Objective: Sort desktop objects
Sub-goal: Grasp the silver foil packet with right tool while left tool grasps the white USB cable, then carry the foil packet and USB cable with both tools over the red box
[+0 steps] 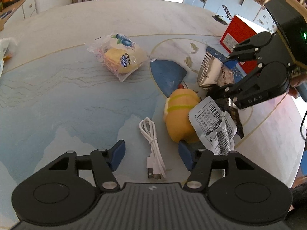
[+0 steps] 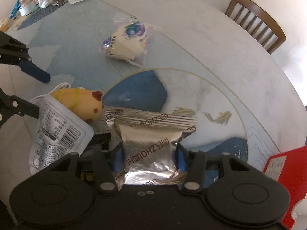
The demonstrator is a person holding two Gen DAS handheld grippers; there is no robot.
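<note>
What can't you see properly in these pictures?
- Dark packet, left wrist view: mostly hidden under the white pouch and the right gripper.
- Cable, right wrist view: only a loop shows behind the toy chick.
- Red box, right wrist view: cut off by the edge.
- Pouch print: too small to read.

A silver foil packet (image 2: 151,149) sits between the blue pads (image 2: 181,159) of the right gripper (image 2: 150,160), which press its sides above a round patterned table (image 2: 220,61). Left of it, a white pouch (image 2: 57,134) leans on a yellow toy chick (image 2: 80,103). A wrapped bun (image 2: 127,42) lies farther off; a wooden chair (image 2: 255,21) stands at the table's edge.
</note>
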